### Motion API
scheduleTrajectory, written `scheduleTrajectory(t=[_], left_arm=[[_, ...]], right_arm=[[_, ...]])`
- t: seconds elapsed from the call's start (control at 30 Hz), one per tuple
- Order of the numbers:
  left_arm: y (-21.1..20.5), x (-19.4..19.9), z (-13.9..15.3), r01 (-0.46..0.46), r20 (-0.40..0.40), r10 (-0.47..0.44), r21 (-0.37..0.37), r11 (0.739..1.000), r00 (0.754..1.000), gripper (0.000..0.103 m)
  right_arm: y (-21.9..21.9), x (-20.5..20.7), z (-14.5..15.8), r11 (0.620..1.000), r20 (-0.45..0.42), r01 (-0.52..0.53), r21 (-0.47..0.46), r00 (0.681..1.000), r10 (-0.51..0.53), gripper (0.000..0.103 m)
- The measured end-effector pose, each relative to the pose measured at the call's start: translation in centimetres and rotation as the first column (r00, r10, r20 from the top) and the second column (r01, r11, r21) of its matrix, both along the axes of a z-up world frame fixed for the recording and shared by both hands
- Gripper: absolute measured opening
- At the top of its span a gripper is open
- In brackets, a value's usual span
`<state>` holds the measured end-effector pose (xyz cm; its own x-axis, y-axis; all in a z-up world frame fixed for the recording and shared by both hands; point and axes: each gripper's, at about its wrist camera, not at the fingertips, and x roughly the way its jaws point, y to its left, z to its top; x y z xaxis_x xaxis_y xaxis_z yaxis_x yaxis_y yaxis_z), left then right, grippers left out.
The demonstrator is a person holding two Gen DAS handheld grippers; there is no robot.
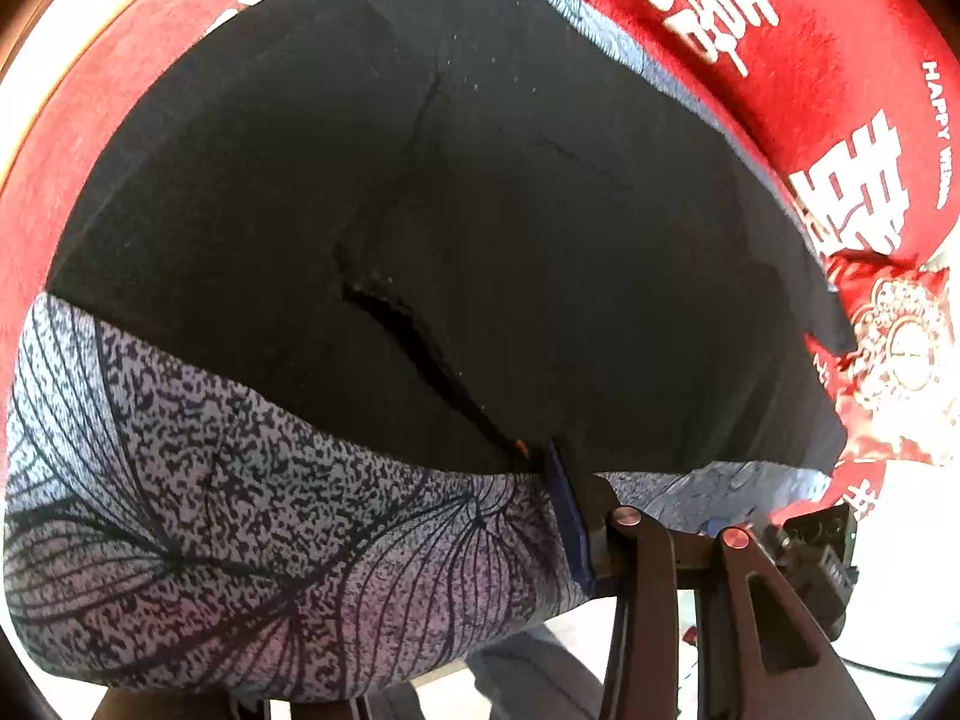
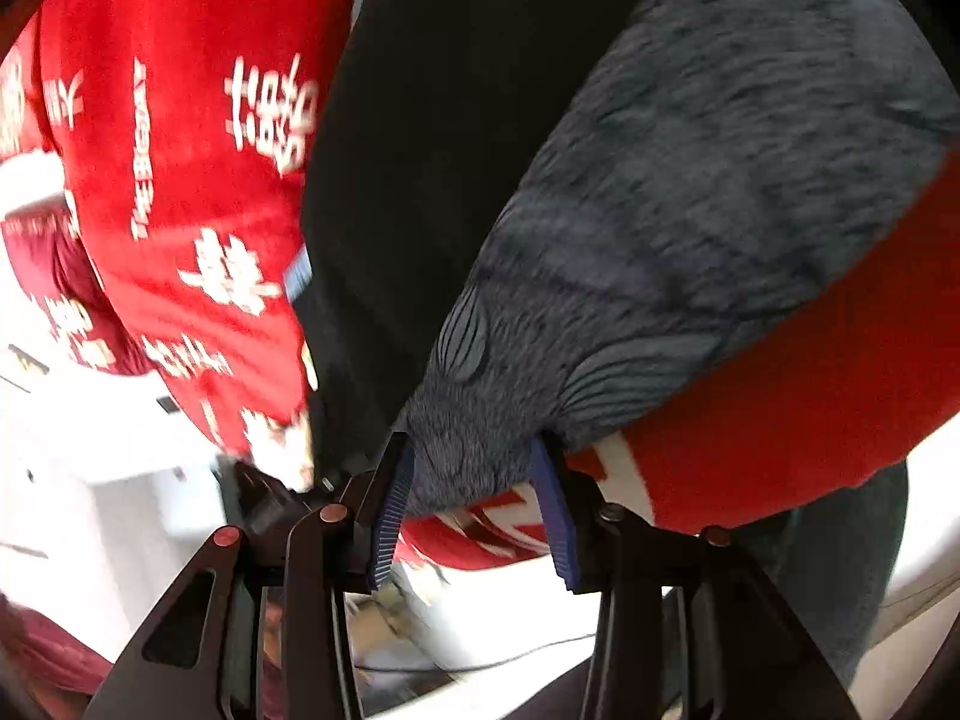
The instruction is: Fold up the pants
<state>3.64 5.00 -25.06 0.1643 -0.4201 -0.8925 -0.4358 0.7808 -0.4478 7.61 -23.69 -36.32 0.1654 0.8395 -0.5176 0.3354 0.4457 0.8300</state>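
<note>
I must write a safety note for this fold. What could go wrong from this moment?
1. The right gripper has only a small bunch of the pants between its open pads, so it may close on too little cloth and slip.
2. The red blanket lies right under that bunch and might get pinched too.
3. The right view is blurred, suggesting fast motion.

Soft matt cloth pants point(image 1: 480, 210), black with a speckled grey leaf band. Fuzzy red blanket point(image 1: 810, 60). Ridged blue pads point(image 2: 390, 516) on smooth black gripper arms.

red printed blanket point(image 1: 750, 30) (white lettering)
</note>
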Motion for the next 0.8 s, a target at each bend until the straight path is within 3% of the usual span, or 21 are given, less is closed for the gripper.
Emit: scheduleTrajectory(t=[0.13, 0.3, 0.5, 0.53, 0.6, 0.63, 0.8], left_arm=[[0.1, 0.0, -0.4, 0.001, -0.013, -0.001, -0.007, 1.0, 1.0, 0.045], [0.1, 0.1, -0.7, 0.004, -0.015, -0.004, -0.012, 1.0, 1.0, 0.045], [-0.1, 0.2, -1.2, 0.01, -0.005, -0.01, -0.011, 1.0, 1.0, 0.045], [-0.1, 0.2, -1.3, 0.013, -0.005, -0.013, -0.008, 1.0, 1.0, 0.045], [-0.4, 0.2, -1.0, 0.017, 0.0, -0.017, 0.002, 1.0, 1.0, 0.04], [-0.4, 0.2, -0.6, 0.015, 0.013, -0.015, -0.001, 1.0, 1.0, 0.031], [0.1, 1.2, 3.2, -0.003, 0.09, 0.002, 0.007, 1.0, 0.996, 0.031]], right_arm=[[-0.3, -1.2, 0.1, 0.996, -0.008, 0.089, 0.015, 0.996, -0.089, 0.045], [-2.9, -1.8, 0.0, 0.992, -0.003, 0.122, -0.045, 0.993, -0.122, 0.045], [-3.2, -0.4, -0.5, 0.99, 0.041, 0.135, 0.045, 0.99, -0.137, 0.046], [-2.8, 0.2, -0.7, 0.988, 0.03, 0.137, 0.065, 0.99, -0.139, 0.043], [-2.5, 0.9, -0.6, 0.987, 0.004, 0.146, 0.071, 0.989, -0.146, 0.007], [-2.5, 1.1, -0.2, 0.986, 0.001, 0.152, 0.067, 0.988, -0.152, 0.007], [-2.2, 3.6, 5.3, 0.997, 0.067, 0.081, 0.02, 0.994, -0.082, 0.007]])
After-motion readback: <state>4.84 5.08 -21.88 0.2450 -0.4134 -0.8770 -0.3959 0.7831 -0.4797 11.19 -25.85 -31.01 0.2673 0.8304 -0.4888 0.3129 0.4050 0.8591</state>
